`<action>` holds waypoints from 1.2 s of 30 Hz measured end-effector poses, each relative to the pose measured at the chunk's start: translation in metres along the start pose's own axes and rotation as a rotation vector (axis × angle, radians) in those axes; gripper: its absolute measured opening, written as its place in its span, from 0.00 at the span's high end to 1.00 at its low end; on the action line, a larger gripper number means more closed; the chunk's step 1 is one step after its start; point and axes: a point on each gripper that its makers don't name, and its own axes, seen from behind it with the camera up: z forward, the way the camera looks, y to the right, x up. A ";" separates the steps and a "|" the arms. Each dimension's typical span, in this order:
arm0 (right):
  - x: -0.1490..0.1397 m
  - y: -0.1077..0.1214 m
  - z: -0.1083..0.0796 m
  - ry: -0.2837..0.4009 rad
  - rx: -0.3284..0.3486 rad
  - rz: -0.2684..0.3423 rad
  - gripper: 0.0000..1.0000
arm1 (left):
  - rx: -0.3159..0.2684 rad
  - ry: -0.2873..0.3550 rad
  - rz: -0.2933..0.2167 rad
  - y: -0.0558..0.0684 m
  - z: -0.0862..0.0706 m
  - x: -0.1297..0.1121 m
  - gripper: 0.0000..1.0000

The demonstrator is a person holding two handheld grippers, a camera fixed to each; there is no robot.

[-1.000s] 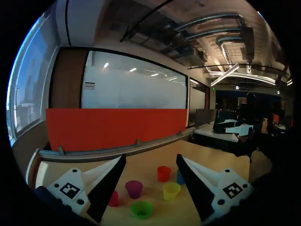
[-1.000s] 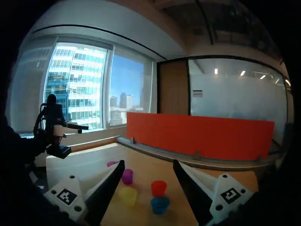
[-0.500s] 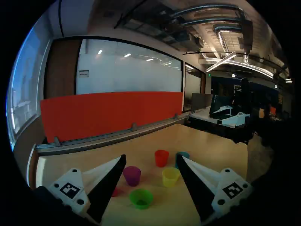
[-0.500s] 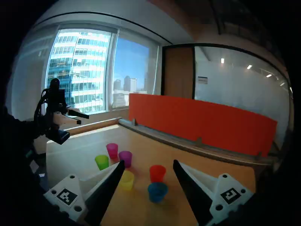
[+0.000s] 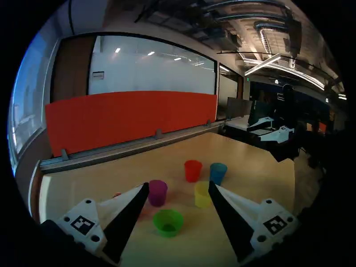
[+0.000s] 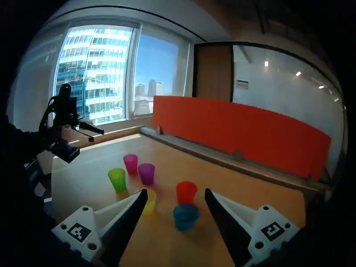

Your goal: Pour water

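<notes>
Left gripper view first. The left gripper (image 5: 177,183) hangs over the near edge of the table (image 5: 253,162), jaws spread wide with nothing between them. At its left finger, a sliver of the pink cup (image 5: 116,194) peeks out. Next comes the purple cup (image 5: 157,192), upright, its side just behind that fingertip. The green cup (image 5: 168,222) sits closest to the near edge, framed between the two fingers. Then the yellow cup (image 5: 202,195), tucked against the right finger. Farther in toward the table's middle stand the red cup (image 5: 192,171) and the blue cup (image 5: 218,172), side by side and close, though contact is hard to call. What the cups hold cannot be made out. The orange divider (image 5: 133,115) runs along the far edge. Off the right edge, the right gripper (image 5: 273,129) is held up in the air.

Over to the right gripper view. On the left, a dark sleeve (image 6: 20,144) carries the left gripper above the table's left edge, in front of the window (image 6: 98,71). Green, pink and purple cups cluster left of centre, well clear of every edge. The right gripper's fingers stand wide apart, gripping nothing; yellow sits by its left fingertip, with red and blue between the tips and blue the nearer.
</notes>
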 end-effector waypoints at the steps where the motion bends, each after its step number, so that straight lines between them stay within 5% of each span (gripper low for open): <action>1: -0.004 0.001 0.003 -0.006 -0.001 0.001 0.01 | -0.001 -0.006 -0.001 0.000 0.002 -0.004 0.01; 36: -0.118 0.023 0.078 -0.224 -0.011 0.002 0.00 | -0.012 -0.264 0.035 -0.023 0.047 -0.145 0.00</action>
